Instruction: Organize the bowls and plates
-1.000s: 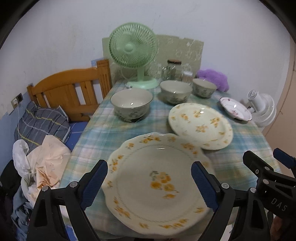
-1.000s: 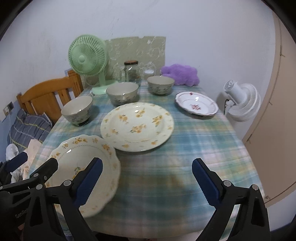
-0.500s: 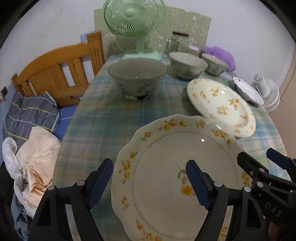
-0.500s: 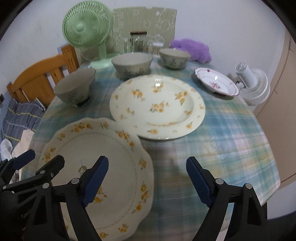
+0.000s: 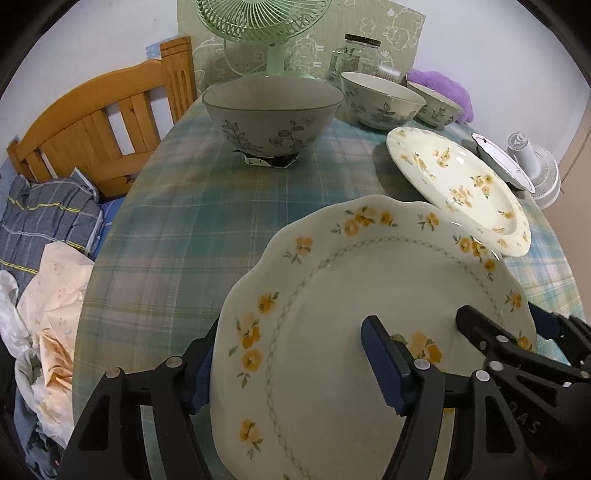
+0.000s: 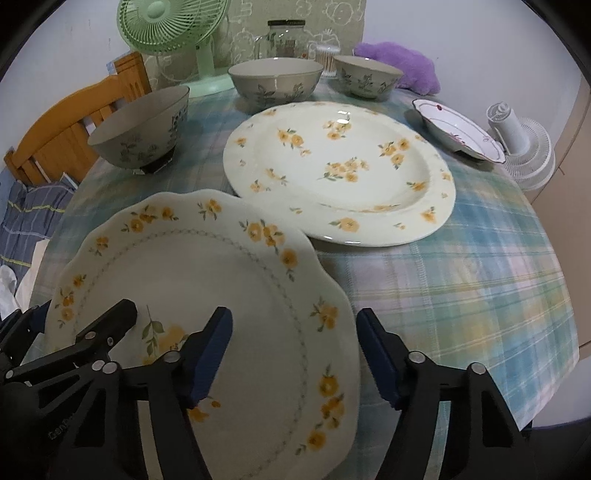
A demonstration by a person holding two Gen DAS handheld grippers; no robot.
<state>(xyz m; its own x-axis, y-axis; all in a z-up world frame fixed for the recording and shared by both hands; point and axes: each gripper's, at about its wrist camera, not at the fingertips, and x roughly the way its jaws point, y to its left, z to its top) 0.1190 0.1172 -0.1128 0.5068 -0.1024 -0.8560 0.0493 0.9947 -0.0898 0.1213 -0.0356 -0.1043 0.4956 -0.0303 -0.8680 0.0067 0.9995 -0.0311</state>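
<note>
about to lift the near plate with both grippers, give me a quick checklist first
1. Left gripper straddles the scalloped plate rim: ok, jaws closing.
2. Right gripper straddles the opposite rim: ok, jaws closing.
3. Pads pressing the rim: not ok, gaps show.
4. Scalloped plate apart from the round plate: cannot tell, edges overlap in view.
5. Nothing lying on the scalloped plate: ok.

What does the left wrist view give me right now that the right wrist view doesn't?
Left wrist only: the crumpled cloth pile beside the table, and the left gripper closing astride the scalloped plate's left rim.

Right wrist only: the right gripper closing astride its right rim, and the round yellow-flowered plate unobstructed.

Both: three bowls, green fan, pink-flowered dish.
</note>
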